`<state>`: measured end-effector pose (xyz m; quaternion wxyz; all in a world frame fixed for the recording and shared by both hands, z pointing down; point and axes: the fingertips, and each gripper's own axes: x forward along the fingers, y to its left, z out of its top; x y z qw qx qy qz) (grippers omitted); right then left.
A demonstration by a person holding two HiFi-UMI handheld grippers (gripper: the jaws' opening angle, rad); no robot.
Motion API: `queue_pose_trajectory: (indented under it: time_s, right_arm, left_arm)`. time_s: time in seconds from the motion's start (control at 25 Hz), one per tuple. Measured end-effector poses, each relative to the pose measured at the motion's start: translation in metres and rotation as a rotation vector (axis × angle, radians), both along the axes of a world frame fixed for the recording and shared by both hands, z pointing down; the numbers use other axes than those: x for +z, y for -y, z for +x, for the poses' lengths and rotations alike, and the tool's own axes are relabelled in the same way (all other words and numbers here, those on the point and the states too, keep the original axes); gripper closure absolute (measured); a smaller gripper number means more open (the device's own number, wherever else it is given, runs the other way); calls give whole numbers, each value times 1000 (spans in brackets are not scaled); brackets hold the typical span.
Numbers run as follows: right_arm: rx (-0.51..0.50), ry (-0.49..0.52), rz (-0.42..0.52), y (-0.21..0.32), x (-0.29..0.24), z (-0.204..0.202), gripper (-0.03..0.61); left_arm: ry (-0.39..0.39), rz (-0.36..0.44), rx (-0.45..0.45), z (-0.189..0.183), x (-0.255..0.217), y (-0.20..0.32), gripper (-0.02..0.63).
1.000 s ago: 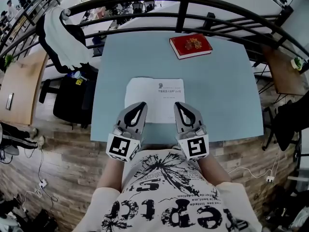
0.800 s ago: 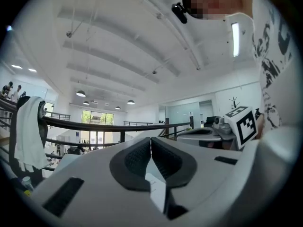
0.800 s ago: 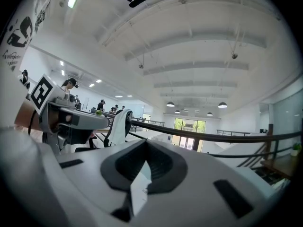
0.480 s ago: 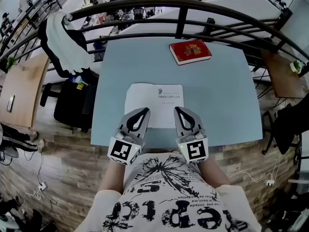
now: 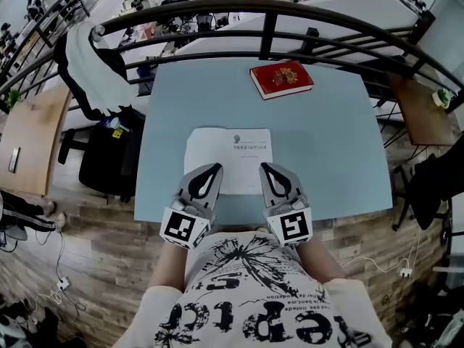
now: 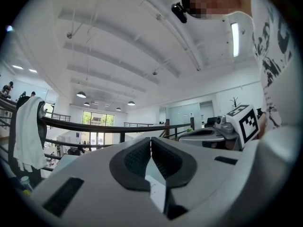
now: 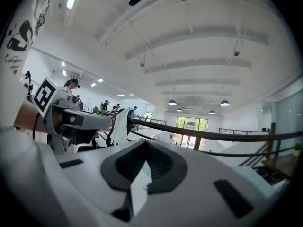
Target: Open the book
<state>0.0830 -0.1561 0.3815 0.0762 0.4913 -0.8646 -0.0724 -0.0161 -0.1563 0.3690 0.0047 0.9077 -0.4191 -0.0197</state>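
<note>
A red book (image 5: pixel 281 78) lies closed near the far edge of the light blue table (image 5: pixel 333 151). A white printed sheet or thin booklet (image 5: pixel 230 149) lies flat in the middle of the table. My left gripper (image 5: pixel 215 166) and right gripper (image 5: pixel 264 166) hover side by side over the sheet's near edge, pointing toward the far side. Both are shut, with nothing between the jaws. In the left gripper view the pads (image 6: pixel 142 159) meet at the tips, and the white sheet shows below them. The right gripper view shows its pads (image 7: pixel 152 162) touching the same way.
A black curved railing (image 5: pixel 268 22) runs along the table's far edge. At the left stands a black chair (image 5: pixel 109 147) with a white garment (image 5: pixel 90 67) hung above it. Wooden desks (image 5: pixel 424 114) stand beside the table, and wooden floor lies below its near edge.
The head view has shifted slightly. Both grippers stay over the sheet's near edge, and the red book has not moved.
</note>
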Motion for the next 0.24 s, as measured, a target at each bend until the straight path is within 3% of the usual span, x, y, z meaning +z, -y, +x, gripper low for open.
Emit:
queue_pose_trajectory:
  time_s: [0.24]
  right_arm:
    - [1, -25, -13, 1, 1, 5, 569]
  left_arm:
    - [4, -9, -1, 5, 0, 3, 591]
